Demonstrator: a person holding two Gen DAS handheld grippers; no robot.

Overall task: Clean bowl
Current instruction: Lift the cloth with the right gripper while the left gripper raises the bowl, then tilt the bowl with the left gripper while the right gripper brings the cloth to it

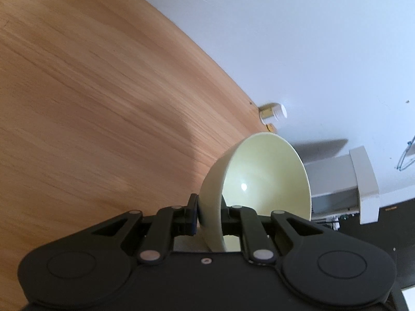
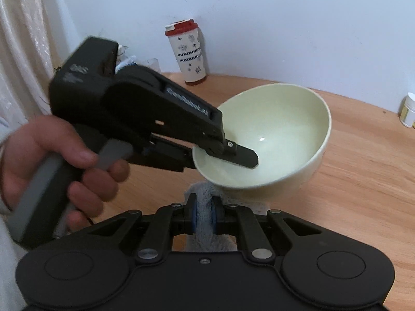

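Glossy smooth bowl (image 2: 275,140) (ceramic, by its sheen), fluffy cloth (image 2: 203,207), matt wood-grain table (image 2: 363,181), matt black fingers (image 2: 243,155).

The bowl (image 2: 272,140) sat tilted over the table (image 2: 363,181), one left-gripper finger (image 2: 243,155) inside it; a cloth (image 2: 205,207) lay before it, a tumbler (image 2: 188,51) behind, a small jar (image 2: 409,112) right

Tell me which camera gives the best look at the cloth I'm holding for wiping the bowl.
The right wrist view. It shows the white fluffy cloth pinched in the right gripper, just below the tilted bowl that the left gripper holds by its rim. The left wrist view shows no cloth, only the bowl and the table.
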